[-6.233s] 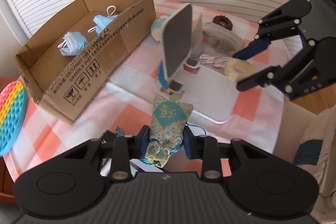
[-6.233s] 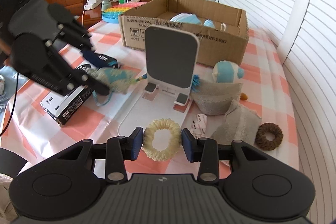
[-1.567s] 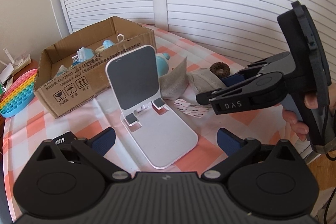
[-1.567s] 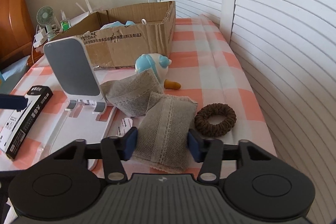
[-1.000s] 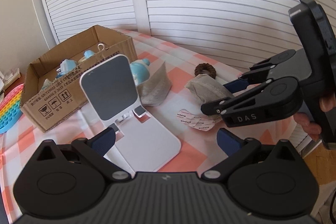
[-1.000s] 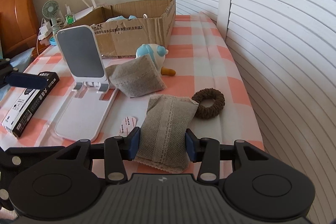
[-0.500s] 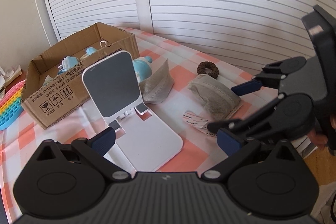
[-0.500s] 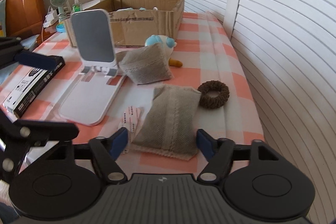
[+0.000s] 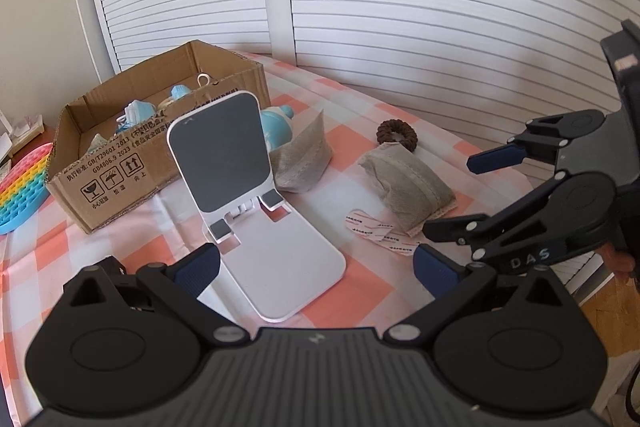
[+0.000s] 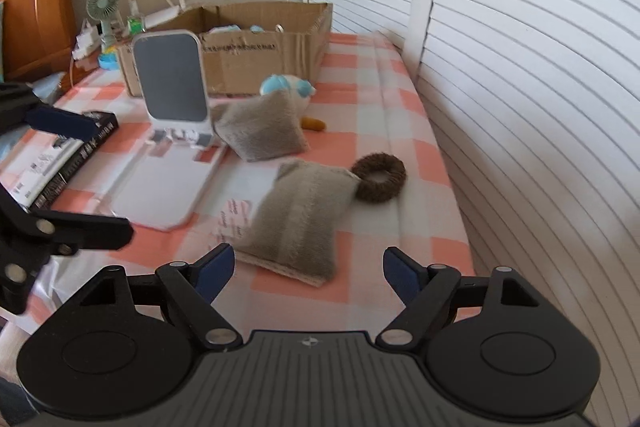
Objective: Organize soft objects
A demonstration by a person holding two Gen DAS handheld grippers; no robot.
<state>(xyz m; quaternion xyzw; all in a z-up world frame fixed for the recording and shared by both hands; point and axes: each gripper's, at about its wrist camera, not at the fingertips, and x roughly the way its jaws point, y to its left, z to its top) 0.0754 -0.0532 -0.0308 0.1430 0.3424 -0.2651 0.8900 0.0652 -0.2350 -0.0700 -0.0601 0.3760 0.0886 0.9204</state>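
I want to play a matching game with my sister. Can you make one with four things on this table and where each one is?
Things:
1. brown hair ring
2. face masks
3. phone stand
4. right gripper

Places:
a. inside the cardboard box
b. touching the grey pouch
c. open, holding nothing
d. in front of the box

Pairs: 1-b, 2-a, 3-d, 4-c

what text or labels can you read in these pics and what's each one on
"DAS": on the right tool, along its arm.
"GB/T29601 2013" and "GB4806.9 2023": on the cardboard box, beside Chinese print and three handling signs too small to read.
Black box and white sachets: print blurred, unreadable.
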